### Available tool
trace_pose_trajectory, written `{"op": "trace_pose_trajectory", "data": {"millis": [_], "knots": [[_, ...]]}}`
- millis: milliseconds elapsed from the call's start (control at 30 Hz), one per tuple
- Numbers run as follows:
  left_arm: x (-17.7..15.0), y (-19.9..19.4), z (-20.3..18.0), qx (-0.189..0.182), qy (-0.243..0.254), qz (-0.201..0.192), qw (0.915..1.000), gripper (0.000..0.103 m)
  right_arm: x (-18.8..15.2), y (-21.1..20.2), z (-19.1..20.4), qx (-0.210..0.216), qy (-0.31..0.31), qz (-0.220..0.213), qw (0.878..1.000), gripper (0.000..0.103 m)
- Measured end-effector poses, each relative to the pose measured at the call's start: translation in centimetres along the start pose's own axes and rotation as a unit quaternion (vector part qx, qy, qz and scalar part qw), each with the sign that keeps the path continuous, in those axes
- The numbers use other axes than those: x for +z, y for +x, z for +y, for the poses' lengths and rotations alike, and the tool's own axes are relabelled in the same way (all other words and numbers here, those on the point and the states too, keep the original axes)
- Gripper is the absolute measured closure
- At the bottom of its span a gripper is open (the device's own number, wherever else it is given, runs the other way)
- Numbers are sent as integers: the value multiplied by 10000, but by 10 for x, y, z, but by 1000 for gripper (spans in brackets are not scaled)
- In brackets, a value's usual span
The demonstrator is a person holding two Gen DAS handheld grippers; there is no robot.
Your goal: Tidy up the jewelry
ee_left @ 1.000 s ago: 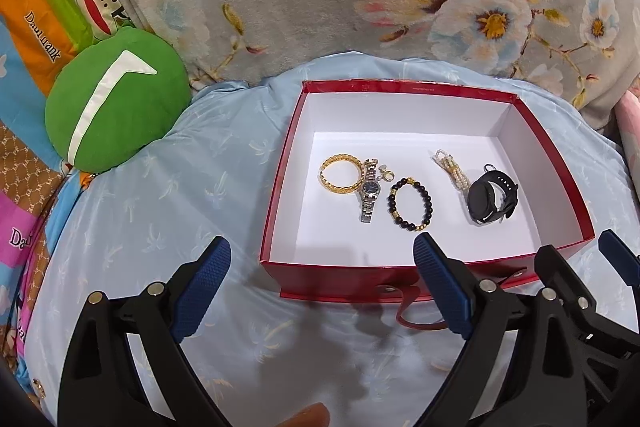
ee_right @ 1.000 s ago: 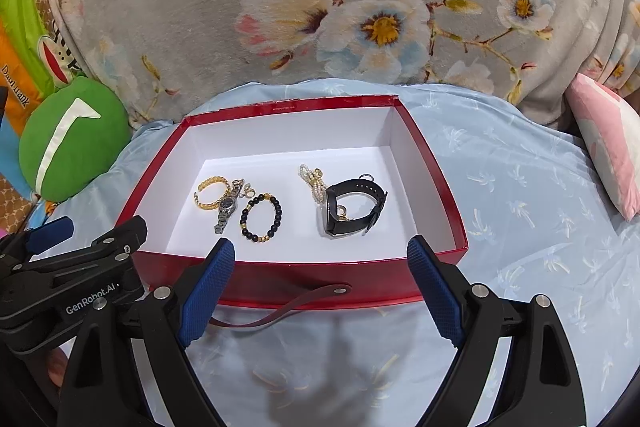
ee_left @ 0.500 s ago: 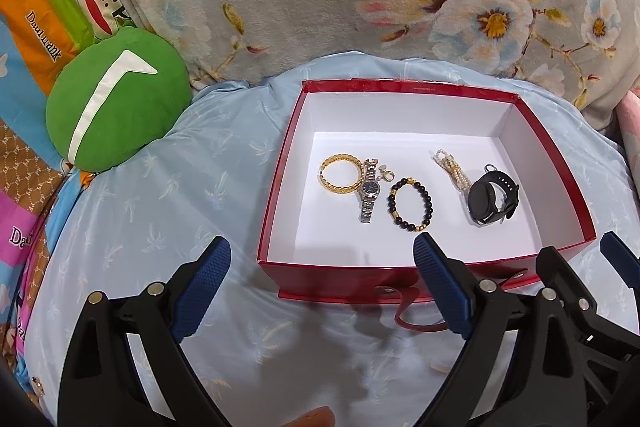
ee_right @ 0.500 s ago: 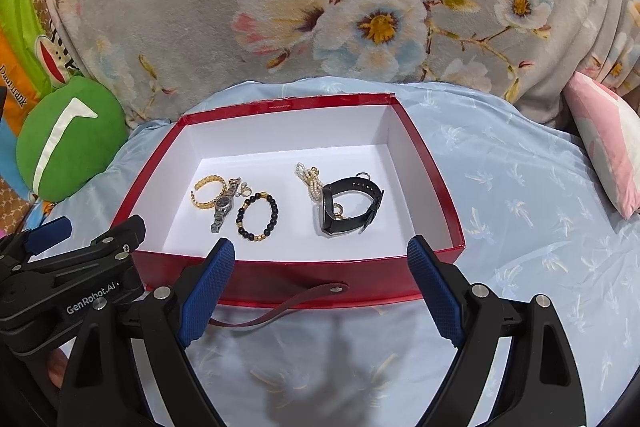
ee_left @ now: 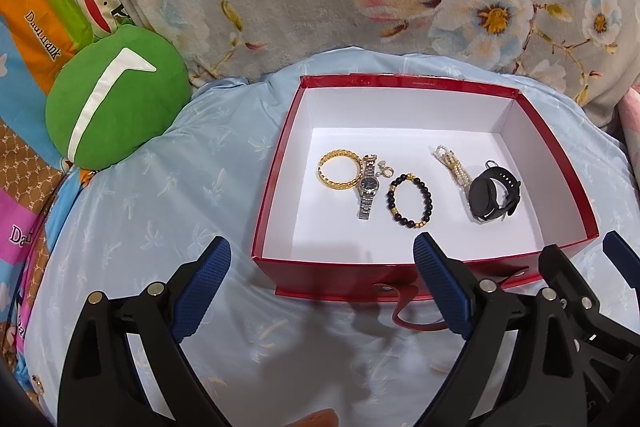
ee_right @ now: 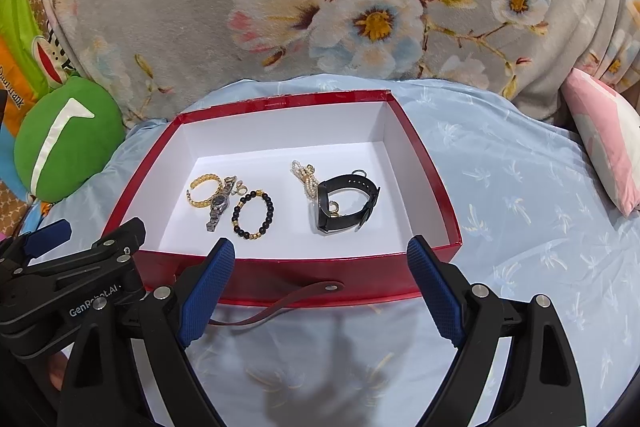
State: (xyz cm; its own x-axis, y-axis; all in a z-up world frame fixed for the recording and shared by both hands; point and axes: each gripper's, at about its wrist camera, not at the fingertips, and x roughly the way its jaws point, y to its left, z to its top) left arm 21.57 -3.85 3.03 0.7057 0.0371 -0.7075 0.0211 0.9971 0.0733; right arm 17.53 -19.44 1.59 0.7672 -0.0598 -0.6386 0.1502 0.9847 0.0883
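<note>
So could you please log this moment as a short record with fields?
container: red box, open, on blue bedding
contents, left to right: gold bangle, silver watch, black bead bracelet, pearl strand, black smartwatch
left gripper: open, empty
right gripper: open, empty

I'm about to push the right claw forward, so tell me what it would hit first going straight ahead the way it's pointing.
Most likely the near wall of the red box, which sits directly ahead of the open right claw. The black smartwatch lies beyond it inside the box. Depth is hard to judge here.
</note>
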Motion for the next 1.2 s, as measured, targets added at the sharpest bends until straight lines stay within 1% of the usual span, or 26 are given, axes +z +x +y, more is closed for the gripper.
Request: {"op": "trace_pose_trajectory", "data": {"millis": [833, 1200], "knots": [[-3, 4, -3, 0, -12, 55, 10000, 13, -2, 1, -3, -38, -23, -6, 10000, 17], [-3, 4, -6, 52, 44, -18, 10000, 13, -3, 0, -6, -61, -18, 2, 10000, 17]]}}
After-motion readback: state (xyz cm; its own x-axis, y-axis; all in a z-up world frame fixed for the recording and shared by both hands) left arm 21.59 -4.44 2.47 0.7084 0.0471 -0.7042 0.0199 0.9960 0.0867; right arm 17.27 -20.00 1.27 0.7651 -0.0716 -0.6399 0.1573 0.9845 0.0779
